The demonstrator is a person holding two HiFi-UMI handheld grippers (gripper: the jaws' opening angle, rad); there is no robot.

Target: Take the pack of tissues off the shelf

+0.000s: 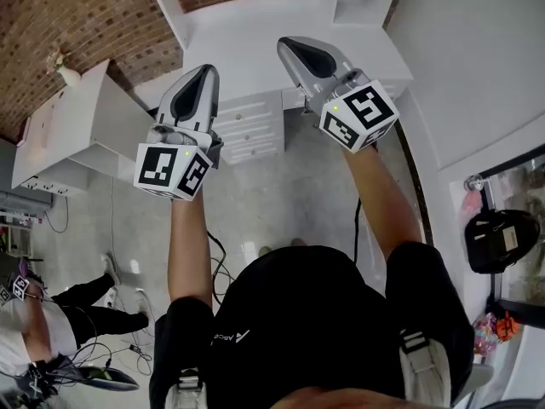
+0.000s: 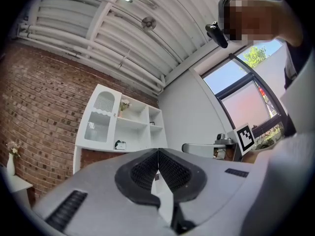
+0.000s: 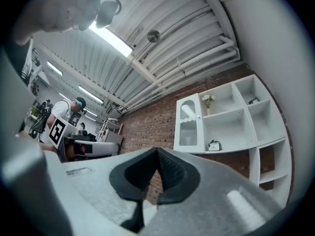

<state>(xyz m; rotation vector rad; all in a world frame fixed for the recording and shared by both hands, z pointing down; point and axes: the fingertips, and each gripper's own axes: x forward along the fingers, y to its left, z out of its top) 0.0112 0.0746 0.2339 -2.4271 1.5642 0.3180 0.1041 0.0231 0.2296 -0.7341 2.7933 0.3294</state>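
A small pack [image 2: 119, 144] with a dark top lies on the lower ledge of a white shelf unit [image 2: 142, 127] against the brick wall. The same pack [image 3: 214, 145] and shelf unit [image 3: 231, 117] appear in the right gripper view, well beyond the jaws. My left gripper [image 2: 158, 151] is shut and empty. My right gripper [image 3: 157, 151] is likewise shut with nothing in it. In the head view the left gripper [image 1: 207, 71] and right gripper [image 1: 289, 45] are held up side by side, pointing at the white unit [image 1: 247, 126], a good way short of it.
A vase of flowers [image 3: 207, 101] stands on an upper shelf. A second white cabinet [image 1: 94, 126] is at the left. Cables [image 1: 111, 348] trail over the floor near another person [image 1: 34, 313]. A black bag [image 1: 498, 237] hangs at the right.
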